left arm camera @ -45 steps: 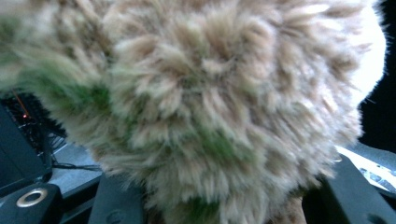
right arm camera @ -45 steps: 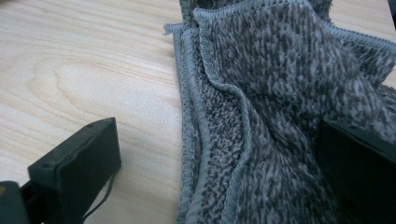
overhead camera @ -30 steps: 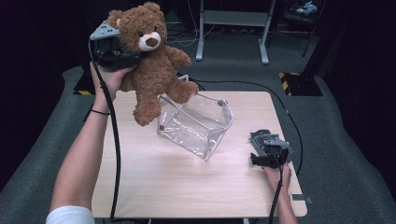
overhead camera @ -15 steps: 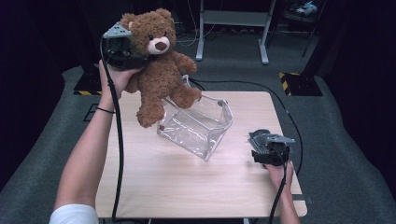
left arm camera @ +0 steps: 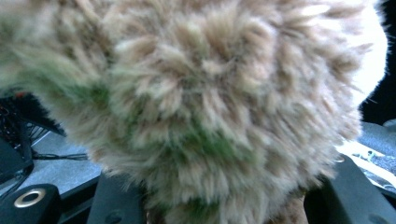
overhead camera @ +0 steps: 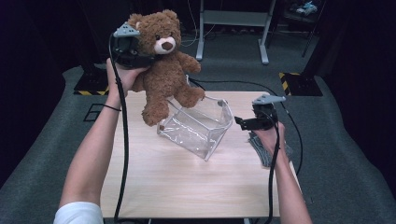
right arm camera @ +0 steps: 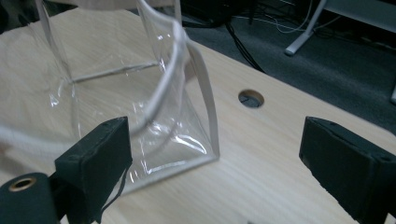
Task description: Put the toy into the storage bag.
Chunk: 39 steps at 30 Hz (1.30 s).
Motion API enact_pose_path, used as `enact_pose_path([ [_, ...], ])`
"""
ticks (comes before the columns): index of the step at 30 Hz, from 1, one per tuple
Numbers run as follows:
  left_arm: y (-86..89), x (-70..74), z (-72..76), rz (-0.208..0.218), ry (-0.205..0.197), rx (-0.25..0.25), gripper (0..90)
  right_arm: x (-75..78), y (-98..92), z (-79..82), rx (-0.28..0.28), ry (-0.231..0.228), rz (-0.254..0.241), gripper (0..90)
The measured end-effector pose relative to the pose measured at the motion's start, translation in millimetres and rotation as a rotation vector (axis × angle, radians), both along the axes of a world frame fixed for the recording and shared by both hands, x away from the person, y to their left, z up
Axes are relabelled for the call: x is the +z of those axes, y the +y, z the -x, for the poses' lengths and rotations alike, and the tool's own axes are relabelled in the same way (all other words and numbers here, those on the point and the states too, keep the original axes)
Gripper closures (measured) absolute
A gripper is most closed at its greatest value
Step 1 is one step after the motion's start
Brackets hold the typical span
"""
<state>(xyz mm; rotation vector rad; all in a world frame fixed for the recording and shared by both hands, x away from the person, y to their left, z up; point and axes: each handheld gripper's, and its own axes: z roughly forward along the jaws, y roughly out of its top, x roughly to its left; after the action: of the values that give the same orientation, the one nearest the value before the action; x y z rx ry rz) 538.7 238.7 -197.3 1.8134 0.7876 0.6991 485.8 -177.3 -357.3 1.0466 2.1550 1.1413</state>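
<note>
**Bear over the bag, not in yet**

Left side first: my left gripper (overhead camera: 140, 55) is clamped on the teddy bear (overhead camera: 164, 70) at the head/neck. In the left gripper view it's fur wall to wall, w/ both black jaws pressing in from either side at the bottom, so I call that a firm hold. Bear hangs in the air above the far left part of the table (overhead camera: 187, 186), upright, legs dangling. One foot sits just at the near-left rim of the clear plastic bag (overhead camera: 198, 128), the other over its far rim. Can't tell if either foot touches the plastic.

Middle: bag stands on the table w/ mouth up and tipped a bit toward the bear; white-trimmed rim and a strap show in the right gripper view. Nothing inside that I can see.

Right: my right gripper (overhead camera: 243, 123) is up off the table, just beside the bag's right edge, jaws wide apart w/ nothing between the pads. Its jaws have just been closing a touch, but they grip nothing. A coil of grey cable (overhead camera: 264, 149) lies under that hand.

Progress, imo: pickup done, bear carried to the bag. Left to do: steady or spread the bag mouth w/ the right, lower the bear in feet first, let go.
</note>
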Motion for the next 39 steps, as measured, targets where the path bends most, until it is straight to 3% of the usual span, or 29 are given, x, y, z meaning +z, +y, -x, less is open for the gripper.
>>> enact_pose_path([
  [3,-1.8,-0.2,-1.5,-0.005,0.002,-0.003,48.9,9.4,15.7,-16.2,0.039,0.005,0.033,11.4],
  [9,-6.3,0.2,-5.5,-0.005,0.007,-0.005,48.8,16.5,34.1,-42.8,0.084,0.032,0.037,18.2],
  [14,-10.7,2.1,-7.1,0.0,0.004,-0.008,48.8,19.7,48.8,-59.7,0.135,0.038,0.04,36.7],
  [20,-14.8,2.4,-8.4,-0.002,0.002,-0.01,48.8,18.9,68.4,-78.7,0.204,0.097,0.057,53.5],
  [22,-15.4,2.1,-8.8,-0.005,0.002,-0.009,48.8,16.7,74.2,-81.9,0.214,0.098,0.084,65.3],
  [25,-15.9,1.6,-9.5,0.0,-0.003,-0.005,48.7,13.4,77.2,-84.4,0.205,0.104,0.105,78.6],
  [28,-16.4,1.1,-10.3,0.008,-0.005,-0.001,48.7,12.8,73.3,-86.9,0.173,0.125,0.055,84.8],
  [32,-19.2,0.6,-11.1,0.019,-0.015,0.004,48.7,13.3,70.4,-91.9,0.138,0.15,0.018,86.0],
  [39,-36.1,-2.5,-16.5,-0.03,-0.01,0.013,48.7,13.1,69.5,-93.9,0.081,0.176,-0.026,86.2],
])
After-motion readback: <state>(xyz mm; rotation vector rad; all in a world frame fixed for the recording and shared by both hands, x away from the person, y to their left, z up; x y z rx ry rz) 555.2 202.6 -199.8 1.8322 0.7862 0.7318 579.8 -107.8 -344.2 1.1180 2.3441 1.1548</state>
